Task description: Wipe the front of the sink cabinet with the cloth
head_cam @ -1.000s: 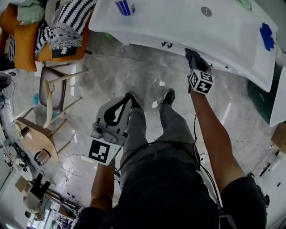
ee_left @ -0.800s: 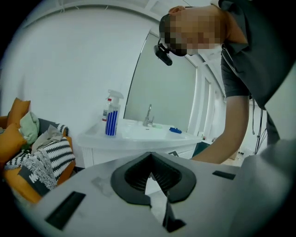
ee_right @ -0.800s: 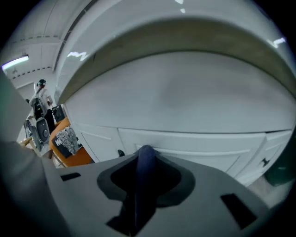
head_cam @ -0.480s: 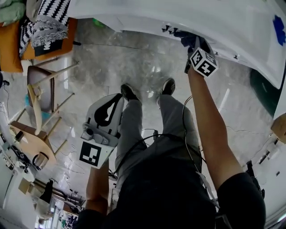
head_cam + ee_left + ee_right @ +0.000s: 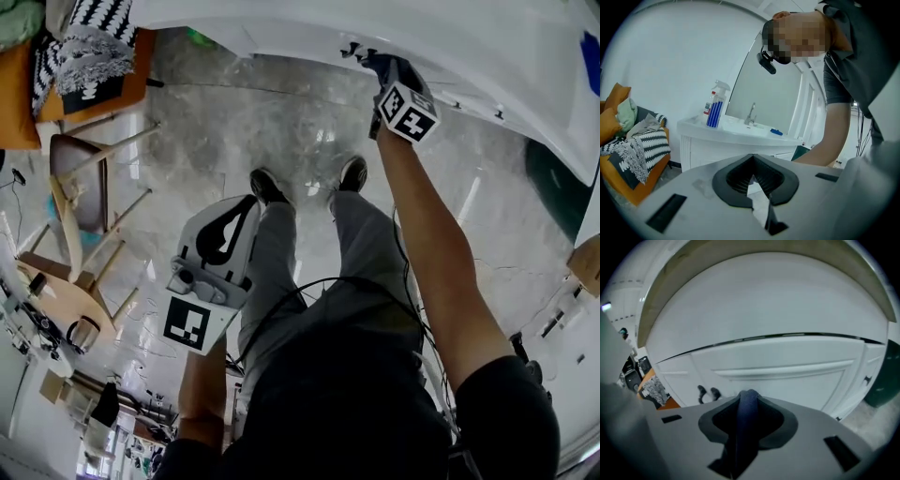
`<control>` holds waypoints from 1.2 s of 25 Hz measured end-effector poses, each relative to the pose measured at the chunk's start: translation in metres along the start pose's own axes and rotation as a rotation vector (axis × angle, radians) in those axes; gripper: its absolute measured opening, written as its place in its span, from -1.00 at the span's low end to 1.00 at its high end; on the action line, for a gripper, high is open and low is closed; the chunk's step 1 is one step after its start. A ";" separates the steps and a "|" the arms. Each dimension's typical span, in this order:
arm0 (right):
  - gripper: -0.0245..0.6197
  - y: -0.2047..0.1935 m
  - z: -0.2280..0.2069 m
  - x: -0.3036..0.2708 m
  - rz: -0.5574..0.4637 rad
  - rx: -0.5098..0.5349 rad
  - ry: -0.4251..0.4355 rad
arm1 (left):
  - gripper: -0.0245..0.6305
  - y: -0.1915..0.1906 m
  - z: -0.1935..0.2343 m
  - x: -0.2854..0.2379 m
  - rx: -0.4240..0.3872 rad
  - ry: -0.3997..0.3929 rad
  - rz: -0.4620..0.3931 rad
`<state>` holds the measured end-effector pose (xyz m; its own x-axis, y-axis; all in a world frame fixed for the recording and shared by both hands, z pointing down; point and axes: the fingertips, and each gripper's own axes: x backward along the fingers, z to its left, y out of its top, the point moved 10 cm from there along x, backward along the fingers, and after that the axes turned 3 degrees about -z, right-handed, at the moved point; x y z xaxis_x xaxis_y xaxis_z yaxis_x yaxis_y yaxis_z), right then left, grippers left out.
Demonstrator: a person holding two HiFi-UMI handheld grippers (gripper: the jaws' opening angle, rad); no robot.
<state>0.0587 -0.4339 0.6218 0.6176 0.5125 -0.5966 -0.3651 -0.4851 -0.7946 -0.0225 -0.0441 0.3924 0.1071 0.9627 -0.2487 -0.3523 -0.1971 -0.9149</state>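
Note:
The white sink cabinet [image 5: 309, 42] runs across the top of the head view. Its panelled door [image 5: 787, 373] fills the right gripper view, with two small dark handles [image 5: 707, 393] at the left. My right gripper [image 5: 377, 64] is shut on a dark blue cloth [image 5: 384, 69], which is held up against the cabinet front just right of the handles [image 5: 349, 47]. In the right gripper view the cloth [image 5: 746, 416] hangs between the pads. My left gripper [image 5: 246, 211] hangs low beside the person's left leg, shut and holding nothing. It [image 5: 752, 159] faces the cabinet [image 5: 705, 152] from a distance.
A blue spray bottle [image 5: 715, 105], a tap [image 5: 750, 114] and a small blue item [image 5: 776, 132] stand on the countertop. An orange sofa with a striped blanket [image 5: 89, 56] and wooden chairs [image 5: 80, 192] are to the left. A dark green bin [image 5: 555, 192] stands to the right.
My right gripper has carried the cloth leftward along the cabinet front, closer to the two handles. The left gripper has stayed by the leg.

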 end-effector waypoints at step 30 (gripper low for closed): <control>-0.64 -0.050 -0.113 -0.028 0.059 0.038 -0.195 | -0.91 -0.068 0.019 -0.023 0.060 0.013 -0.033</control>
<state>0.1383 -0.5045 0.6910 0.4493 0.6130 -0.6499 -0.4254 -0.4929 -0.7590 -0.0187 -0.0493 0.4658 0.1312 0.9658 -0.2236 -0.4034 -0.1540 -0.9020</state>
